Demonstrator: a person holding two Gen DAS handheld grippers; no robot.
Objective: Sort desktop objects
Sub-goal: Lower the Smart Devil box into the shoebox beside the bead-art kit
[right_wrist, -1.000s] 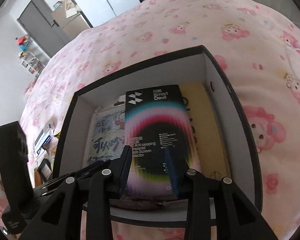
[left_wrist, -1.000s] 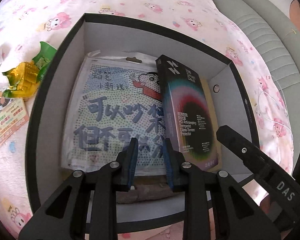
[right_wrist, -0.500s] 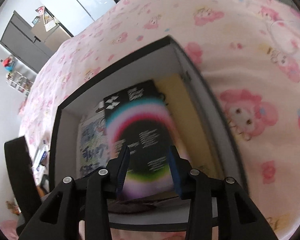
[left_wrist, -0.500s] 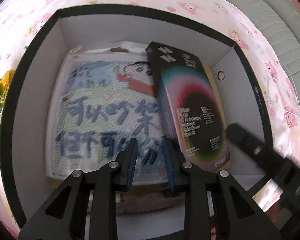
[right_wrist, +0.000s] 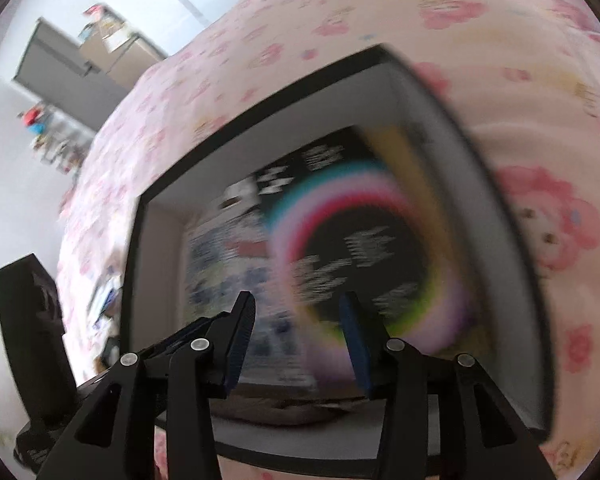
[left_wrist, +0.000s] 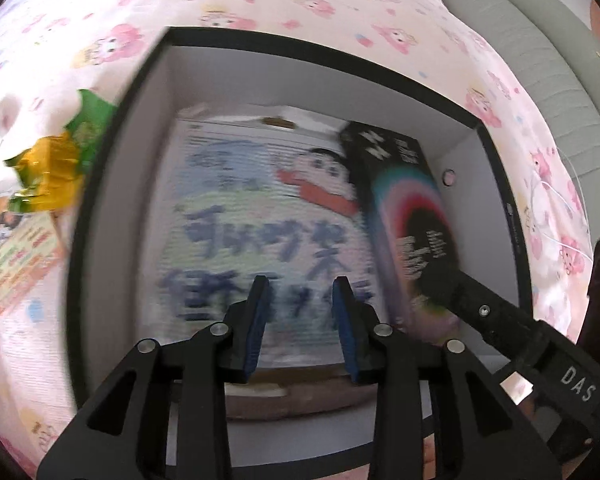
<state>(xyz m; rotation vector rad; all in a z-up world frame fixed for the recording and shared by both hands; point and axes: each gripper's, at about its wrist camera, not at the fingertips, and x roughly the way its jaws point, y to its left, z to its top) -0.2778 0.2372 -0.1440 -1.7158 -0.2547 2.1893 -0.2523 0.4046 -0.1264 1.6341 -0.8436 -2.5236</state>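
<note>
Since a second ago my right gripper (right_wrist: pixel 296 336) has let go of the black screen-protector box (right_wrist: pixel 364 240); it now lies in the storage box (left_wrist: pixel 112 184), ahead of my parted, empty fingers. My left gripper (left_wrist: pixel 300 320) hovers open. Judging the placing done, snack wrappers (left_wrist: pixel 56 176) left of the box seem next.

Left tongs (left_wrist: pixel 300 320) gape empty over the box (left_wrist: pixel 116 160) holding a cartoon packet (left_wrist: pixel 260 220).

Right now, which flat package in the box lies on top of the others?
The black screen-protector package with the rainbow ring; it overlaps the cartoon-print pack and the yellow item.
</note>
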